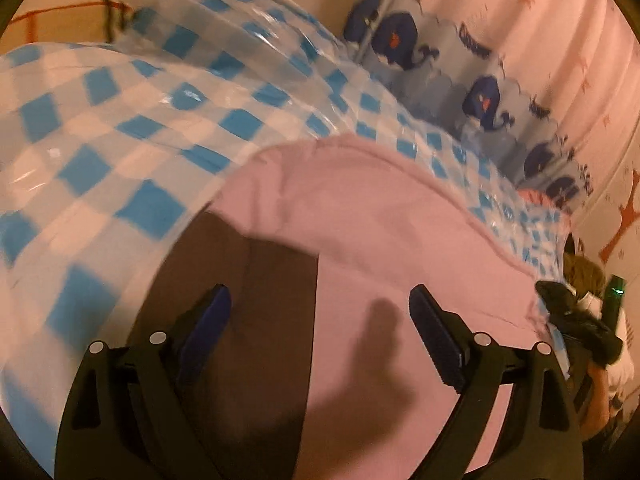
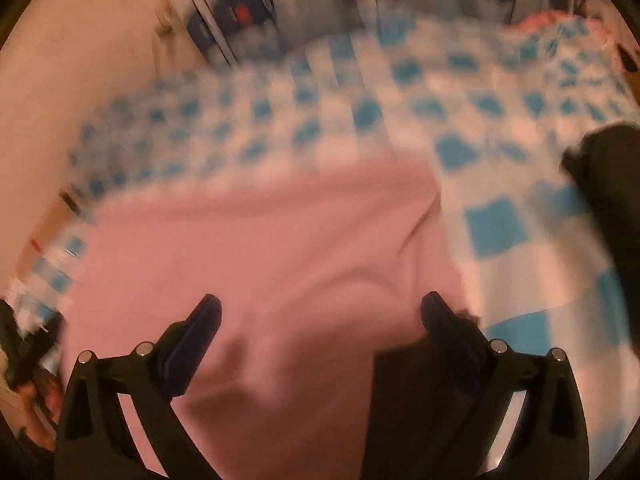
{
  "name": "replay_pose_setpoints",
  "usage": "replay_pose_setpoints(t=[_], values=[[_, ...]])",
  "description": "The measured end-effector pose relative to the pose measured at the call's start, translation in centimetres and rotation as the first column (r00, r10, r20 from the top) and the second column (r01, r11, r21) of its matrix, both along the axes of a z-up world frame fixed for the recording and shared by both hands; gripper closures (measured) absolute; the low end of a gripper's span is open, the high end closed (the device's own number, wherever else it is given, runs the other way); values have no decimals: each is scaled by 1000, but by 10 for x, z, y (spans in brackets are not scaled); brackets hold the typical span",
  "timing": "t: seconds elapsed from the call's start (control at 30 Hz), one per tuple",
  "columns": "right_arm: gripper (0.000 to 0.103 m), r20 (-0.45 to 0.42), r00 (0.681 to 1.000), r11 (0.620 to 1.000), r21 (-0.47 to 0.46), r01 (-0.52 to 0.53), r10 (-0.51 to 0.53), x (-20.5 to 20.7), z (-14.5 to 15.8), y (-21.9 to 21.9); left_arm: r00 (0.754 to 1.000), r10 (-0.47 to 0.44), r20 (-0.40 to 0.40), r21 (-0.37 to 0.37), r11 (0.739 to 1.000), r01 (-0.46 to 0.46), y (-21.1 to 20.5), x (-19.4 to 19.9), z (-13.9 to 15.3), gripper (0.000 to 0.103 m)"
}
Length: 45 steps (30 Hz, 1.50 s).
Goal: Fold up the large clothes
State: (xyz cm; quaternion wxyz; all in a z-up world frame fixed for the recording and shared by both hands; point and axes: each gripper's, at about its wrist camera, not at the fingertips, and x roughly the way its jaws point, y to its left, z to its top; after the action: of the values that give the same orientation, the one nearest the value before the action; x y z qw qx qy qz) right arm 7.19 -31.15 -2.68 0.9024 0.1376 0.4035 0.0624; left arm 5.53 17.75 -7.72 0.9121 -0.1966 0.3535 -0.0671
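Note:
A pink garment [image 1: 360, 220] lies spread on a table under a blue-and-white checked cloth [image 1: 100, 128]. A dark brown panel [image 1: 240, 280] lies along the garment's left side. My left gripper [image 1: 320, 304] hovers over where pink meets brown, jaws wide apart, nothing between the pads. In the right wrist view the same pink garment [image 2: 248, 248] fills the middle, blurred, with the dark panel [image 2: 416, 400] under the right finger. My right gripper [image 2: 322, 306] stands open above it, not pinching cloth. The other gripper [image 1: 576, 320] shows at the garment's right edge.
A pale fabric printed with dark blue whales [image 1: 480, 100] hangs behind the table, against a pink wall [image 1: 560, 40]. A dark blurred object [image 2: 608, 200] sits on the checked cloth [image 2: 500, 220] at the right. A hand [image 2: 36, 396] shows at the left edge.

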Motion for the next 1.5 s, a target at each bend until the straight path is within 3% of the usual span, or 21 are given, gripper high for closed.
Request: replay_pose_setpoints(t=[0.13, 0.2, 0.23, 0.27, 0.3, 0.37, 0.4, 0.47, 0.57, 0.67, 0.73, 0.77, 0.8, 0.87, 0.9, 1.0, 1.13, 1.23, 1.33, 1.4, 1.5], values=[[7, 109, 994, 990, -139, -8, 23, -45, 22, 17, 1000, -5, 9, 13, 1000, 5, -3, -37, 10, 14], [7, -56, 998, 977, -210, -45, 34, -33, -28, 20, 997, -39, -74, 59, 997, 43, -9, -35, -6, 14], [7, -153, 986, 984, -151, -94, 71, -27, -53, 17, 995, -66, -80, 101, 992, 74, -15, -34, -9, 14], [7, -139, 990, 993, -105, -54, 39, -29, -51, 8, 995, -66, -77, 129, 989, 76, -18, -34, -7, 14], [7, -123, 992, 995, -103, -14, 2, -30, -39, 5, 996, -54, -67, 129, 990, 62, -17, -38, 2, 14], [7, -34, 999, 999, -44, -9, 7, -30, -7, 7, 999, -42, 19, 1, 999, 42, -7, -41, 26, 14], [7, 4, 1000, 997, -69, -18, 19, -25, 9, 13, 998, -33, 52, -4, 999, 33, -8, -36, 37, 14], [7, 71, 996, 992, -118, -47, 55, 0, 43, 31, 989, -49, 137, 45, 998, 43, -18, -13, 63, 13], [7, 90, 995, 989, -144, -28, 41, 54, 59, 47, 983, -65, 170, 108, 993, 47, -36, 41, 78, 11], [7, 32, 999, 987, -159, 36, -31, 115, 29, 49, 993, -44, 111, 150, 988, 27, -43, 114, 60, 11], [7, -75, 993, 977, -199, 73, -89, 142, -18, 45, 999, -32, -4, 206, 978, 32, -45, 148, 29, 11], [7, -213, 972, 985, -158, 66, -99, 156, -63, 40, 992, -31, -121, 162, 986, 50, -40, 165, -1, 11], [7, -261, 962, 994, -85, 61, -82, 159, -83, 34, 981, -44, -188, 73, 996, 59, -33, 173, -24, 9], [7, -231, 968, 993, -83, 84, -101, 163, -83, 31, 975, -34, -220, 18, 999, 39, -25, 180, -43, 9], [7, -253, 963, 992, -105, 64, -89, 167, -86, 35, 972, -29, -233, 51, 998, 42, -30, 183, -46, 9], [7, -299, 952, 995, -88, 49, -74, 170, -84, 29, 964, -25, -265, 143, 988, 65, -42, 183, -40, 9], [7, -129, 992, 998, -55, 3, -10, 128, -22, 39, 987, -37, -155, 133, 989, 58, -30, 139, 8, 9], [7, -18, 995, 987, -128, -99, 97, 87, 11, 67, 996, -44, -81, 143, 988, 55, -19, 99, 26, 9], [6, -116, 984, 962, -221, -159, 136, 76, -32, 84, 991, -26, -135, 126, 991, 43, -6, 87, -4, 9], [5, -140, 979, 978, -125, -164, 147, 77, -65, 78, 991, -19, -129, 36, 999, 24, 5, 86, -28, 8], [6, -190, 972, 961, -210, -178, 138, 84, -66, 91, 990, 5, -144, 125, 992, 13, -5, 87, -29, 8]])
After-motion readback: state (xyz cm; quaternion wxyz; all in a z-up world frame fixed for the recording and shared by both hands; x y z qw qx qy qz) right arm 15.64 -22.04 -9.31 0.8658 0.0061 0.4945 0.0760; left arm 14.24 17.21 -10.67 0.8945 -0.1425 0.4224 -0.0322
